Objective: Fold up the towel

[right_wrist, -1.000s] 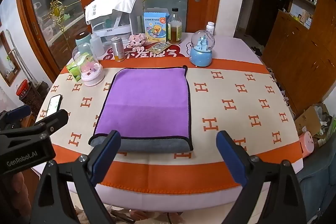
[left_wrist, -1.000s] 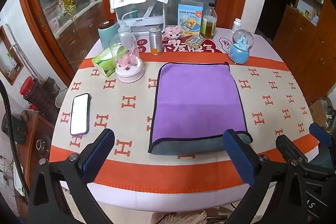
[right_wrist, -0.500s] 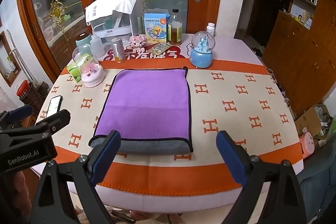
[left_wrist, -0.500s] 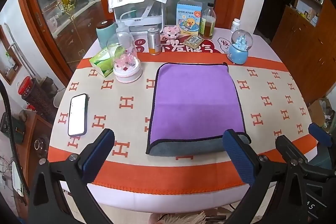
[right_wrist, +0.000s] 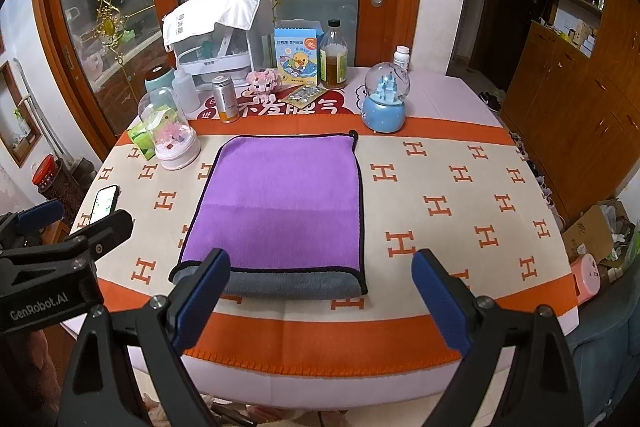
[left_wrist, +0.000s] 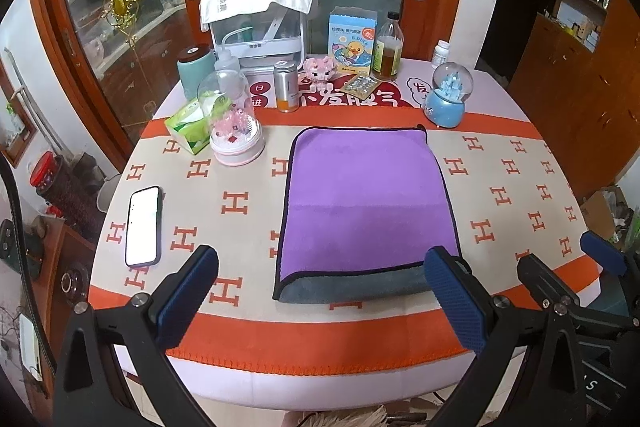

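Note:
A purple towel [left_wrist: 368, 199] with a black hem lies folded flat on the table, its grey underside showing along the near fold [left_wrist: 352, 287]. It also shows in the right wrist view [right_wrist: 280, 199]. My left gripper [left_wrist: 320, 291] is open and empty, held above the table's near edge in front of the towel. My right gripper [right_wrist: 320, 291] is open and empty, also at the near edge, just right of the left one. Each gripper shows at the side of the other's view: the right gripper [left_wrist: 568, 279] and the left gripper [right_wrist: 72, 223].
A phone [left_wrist: 143, 226] lies at the left. A tissue pack [left_wrist: 186, 125], a glass dome [left_wrist: 236, 119], a can [left_wrist: 286, 87], a box [left_wrist: 352, 43], a bottle [left_wrist: 387, 51] and a blue snow globe [left_wrist: 448, 95] stand along the far side. The table has an orange-bordered cloth [left_wrist: 320, 339].
Both grippers have drawn back slightly from the table and stay open. The towel has not moved.

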Demonstrator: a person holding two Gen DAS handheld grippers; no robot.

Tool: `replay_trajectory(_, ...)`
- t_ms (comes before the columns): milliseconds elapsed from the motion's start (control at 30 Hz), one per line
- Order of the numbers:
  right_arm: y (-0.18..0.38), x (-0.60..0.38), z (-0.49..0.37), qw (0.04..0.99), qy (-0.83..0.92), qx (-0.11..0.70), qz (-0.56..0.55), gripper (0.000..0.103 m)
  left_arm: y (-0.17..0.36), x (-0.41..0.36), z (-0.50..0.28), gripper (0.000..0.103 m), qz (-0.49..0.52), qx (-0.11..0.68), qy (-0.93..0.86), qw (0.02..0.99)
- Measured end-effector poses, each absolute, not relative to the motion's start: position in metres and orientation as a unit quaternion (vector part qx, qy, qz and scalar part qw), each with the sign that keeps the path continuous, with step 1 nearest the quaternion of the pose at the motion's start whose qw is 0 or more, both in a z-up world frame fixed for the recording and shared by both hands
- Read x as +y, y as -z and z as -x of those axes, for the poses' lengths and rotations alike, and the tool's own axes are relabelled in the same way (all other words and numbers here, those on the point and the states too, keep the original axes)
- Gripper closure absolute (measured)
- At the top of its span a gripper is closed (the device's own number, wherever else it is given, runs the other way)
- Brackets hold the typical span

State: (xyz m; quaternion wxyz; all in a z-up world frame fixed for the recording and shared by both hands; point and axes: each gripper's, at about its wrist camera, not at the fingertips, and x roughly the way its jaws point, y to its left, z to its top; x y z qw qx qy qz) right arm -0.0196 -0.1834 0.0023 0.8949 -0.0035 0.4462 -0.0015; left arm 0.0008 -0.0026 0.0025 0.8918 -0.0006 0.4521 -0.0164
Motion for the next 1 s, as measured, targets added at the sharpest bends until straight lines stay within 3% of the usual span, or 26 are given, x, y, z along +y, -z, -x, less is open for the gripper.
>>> replay_trajectory(1000,-0.005,-0.192,0.000,0.897,0.009,0.442,0.006,0.010,-0.006,0.004,-0.013,0.001,-0.012,0.442,0.020,0.897)
